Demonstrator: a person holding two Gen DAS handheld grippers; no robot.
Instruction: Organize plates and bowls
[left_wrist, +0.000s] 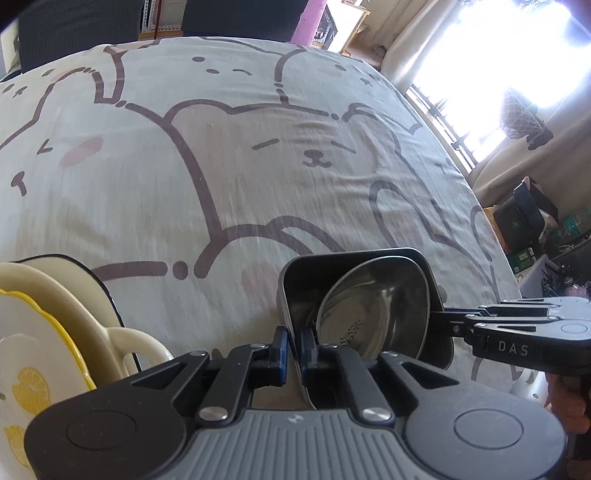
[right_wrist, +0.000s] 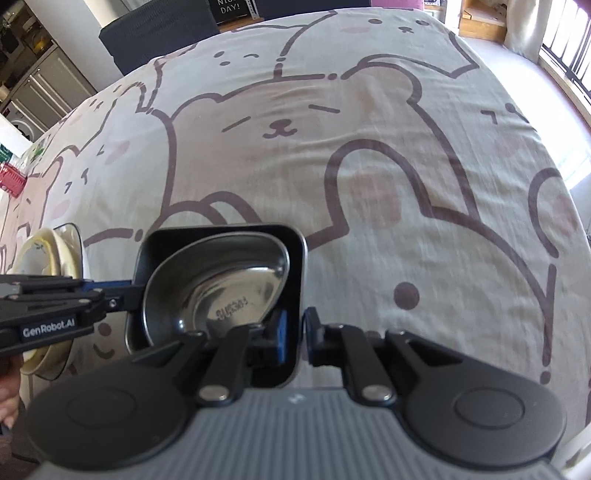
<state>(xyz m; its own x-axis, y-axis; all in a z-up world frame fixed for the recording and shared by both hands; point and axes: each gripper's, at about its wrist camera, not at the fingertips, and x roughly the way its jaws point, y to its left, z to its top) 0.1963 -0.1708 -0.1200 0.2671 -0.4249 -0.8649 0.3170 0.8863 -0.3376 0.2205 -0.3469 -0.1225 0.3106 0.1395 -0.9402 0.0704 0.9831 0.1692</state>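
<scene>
While the black square tray sits on the bear-print cloth that covers the worktop, both grippers meet it from opposite sides. The left gripper has its blue-padded fingers drawn close together on the tray's left wall, pinching that thin wall between them. At the tray's right wall is the right gripper, one pad inside the tray and the other outside. These fingers straddle the wall slightly spread. A sliver of space seems to show on each side, so they do not look pressed onto it.

Inside the tray lies a steel bowl, oval in outline. It is tilted, with its far rim leaning against the tray's far wall and its near part low in the tray. Stamped lettering shows on its floor, too blurred to read. The bowl's rim comes close to the left fingers, but they close on the tray's wall.

Left of the tray, near but apart from it, stands a small stack of crockery. A plate with a wavy yellow rim and a lemon print rests in a cream dish with a loop handle that points toward the tray. Something dark-edged lies under them; what it is cannot be told.

Beyond the tray the cloth stretches bare to dark chair backs.
</scene>
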